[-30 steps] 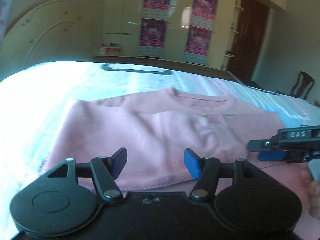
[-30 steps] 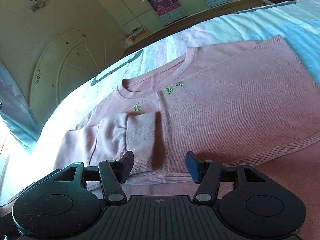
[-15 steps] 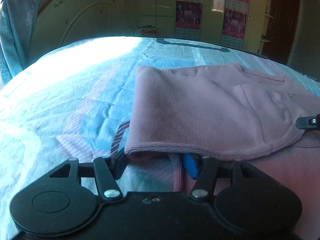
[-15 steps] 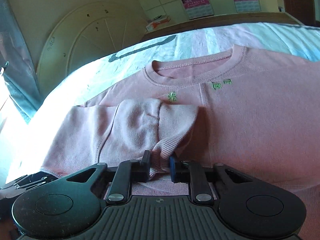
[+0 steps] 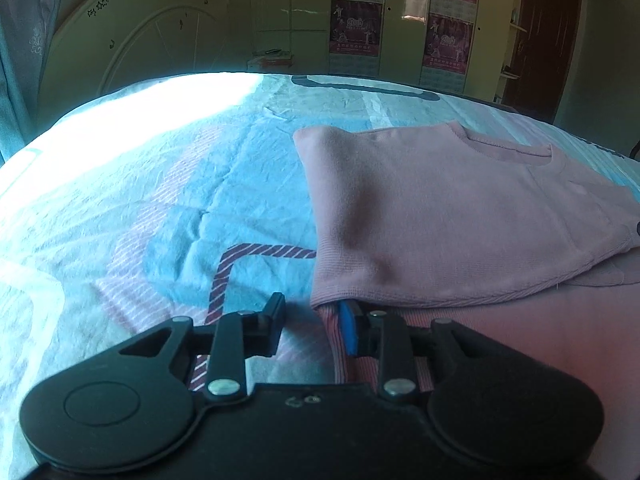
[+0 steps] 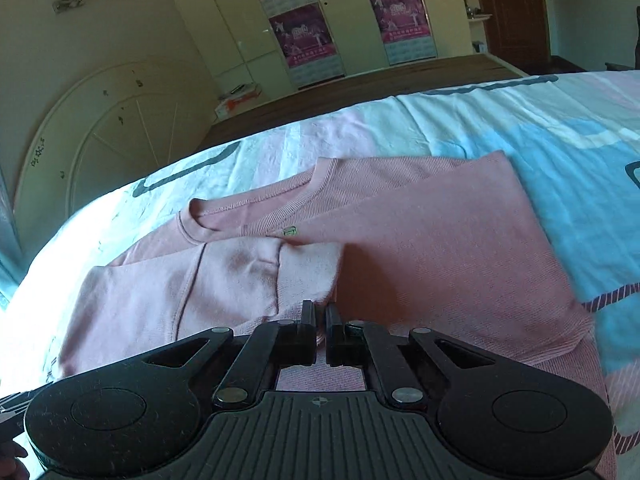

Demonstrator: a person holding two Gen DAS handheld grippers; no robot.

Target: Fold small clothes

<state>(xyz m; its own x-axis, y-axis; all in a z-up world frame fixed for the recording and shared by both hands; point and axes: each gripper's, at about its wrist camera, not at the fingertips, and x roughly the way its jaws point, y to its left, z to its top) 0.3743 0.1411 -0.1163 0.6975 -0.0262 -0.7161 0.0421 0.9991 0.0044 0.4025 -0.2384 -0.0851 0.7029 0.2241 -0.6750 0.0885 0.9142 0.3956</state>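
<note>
A pink sweatshirt lies flat on the bed, its left side and sleeve folded in over the body. My left gripper is open at the sweatshirt's near left hem corner, its blue right pad tucked just under the hem edge. In the right wrist view the sweatshirt shows its neckline and a small green mark. My right gripper is shut on the sweatshirt's near hem, just below the folded sleeve cuff.
The bed sheet is blue, white and pink, wrinkled, with bright sunlight at the far left. A cream headboard stands behind, and wardrobes with posters line the far wall. A dark door is at the right.
My left gripper has swung left to the sweatshirt's near left hem corner and stays open. My right gripper has closed on the hem near the folded cuff and shifted the fabric.
</note>
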